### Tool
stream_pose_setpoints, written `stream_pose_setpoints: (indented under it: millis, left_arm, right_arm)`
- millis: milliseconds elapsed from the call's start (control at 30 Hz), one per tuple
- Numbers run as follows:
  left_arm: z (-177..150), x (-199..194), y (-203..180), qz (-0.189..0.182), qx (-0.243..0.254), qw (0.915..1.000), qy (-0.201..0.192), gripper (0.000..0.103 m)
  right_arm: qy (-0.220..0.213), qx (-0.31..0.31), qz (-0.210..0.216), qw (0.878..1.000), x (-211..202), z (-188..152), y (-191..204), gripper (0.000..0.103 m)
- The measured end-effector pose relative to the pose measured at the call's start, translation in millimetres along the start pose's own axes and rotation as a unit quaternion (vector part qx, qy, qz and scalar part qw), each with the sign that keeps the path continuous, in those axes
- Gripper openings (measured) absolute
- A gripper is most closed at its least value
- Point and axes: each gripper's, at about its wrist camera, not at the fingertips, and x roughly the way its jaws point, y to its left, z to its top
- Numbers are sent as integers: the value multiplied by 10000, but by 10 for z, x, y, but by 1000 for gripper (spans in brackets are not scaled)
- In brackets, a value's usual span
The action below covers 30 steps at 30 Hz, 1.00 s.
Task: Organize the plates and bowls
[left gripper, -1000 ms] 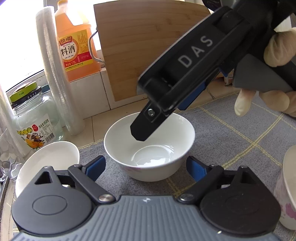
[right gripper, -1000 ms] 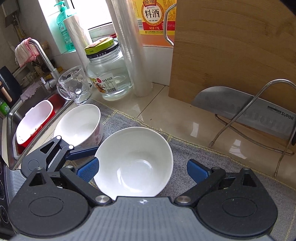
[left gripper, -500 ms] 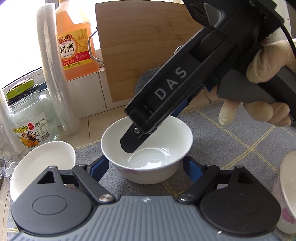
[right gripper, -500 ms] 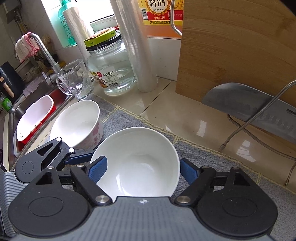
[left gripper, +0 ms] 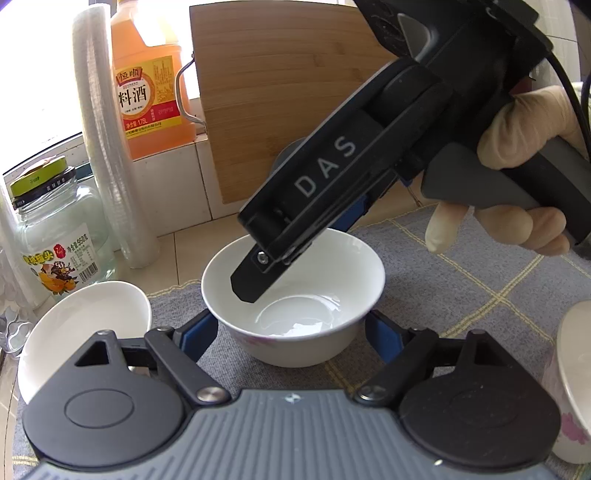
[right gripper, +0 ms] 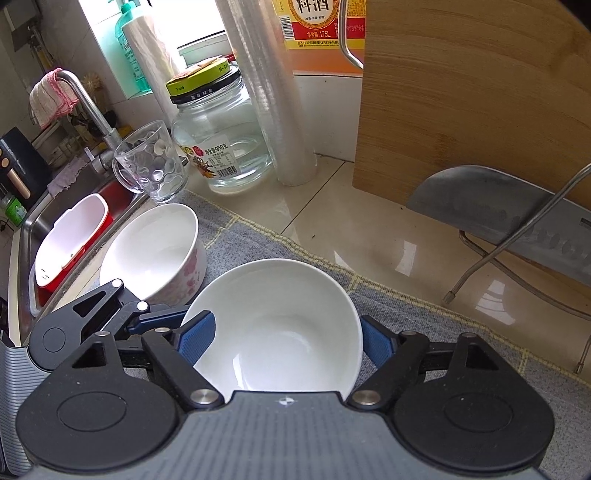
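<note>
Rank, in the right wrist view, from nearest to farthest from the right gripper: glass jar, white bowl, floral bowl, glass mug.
1. white bowl, between the right gripper fingers
2. floral bowl, left
3. glass mug, behind the floral bowl
4. glass jar, farther back at centre

1. I see both views bright with daylight; it comes from the window (right gripper: 110, 33) at the upper left, which is overexposed to plain white.
2. The glossy countertop (right gripper: 369, 236) carries white glare patches, and the inside of the white bowl (left gripper: 295, 295) shines with reflections.
3. Shadows are soft and weak on the grey mat (left gripper: 461, 280).
4. The fisheye lens bends straight lines; the cutting board (right gripper: 480, 92) edge curves, and the corners go dark.
5. Focus is sharp in the centre; I notice slight softness toward the edges, no motion blur.
</note>
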Motion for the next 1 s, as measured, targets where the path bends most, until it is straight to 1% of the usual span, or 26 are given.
stream_pose_setpoints:
  millis: [67,200,333,467,800,1000]
  left_arm:
    - [0,-2,-5,5,1,10000,9,86]
    - [0,-8,-10,7,13,10000,38,86]
    - [17,-30,-5,-33,-3,9999,98,86]
    - [40,-87,-19,-56,31,9999,150,86]
    - [115,-336,-91,-221,140,9994,224,86]
    - [137,-490,-174,-327,228,9990,205,86]
  right_arm:
    - [1,27,56,10000,0,7,0,88]
    - [22,-25,16,10000,-3,9,24,87]
    - [30,30,24,10000,-31,11,15,83]
    - [36,52,56,10000,-78,-4,33,83]
    - [18,107,127,9999,-325,-68,147,83]
    - [-25,131,86,9999,-535,-165,238,84]
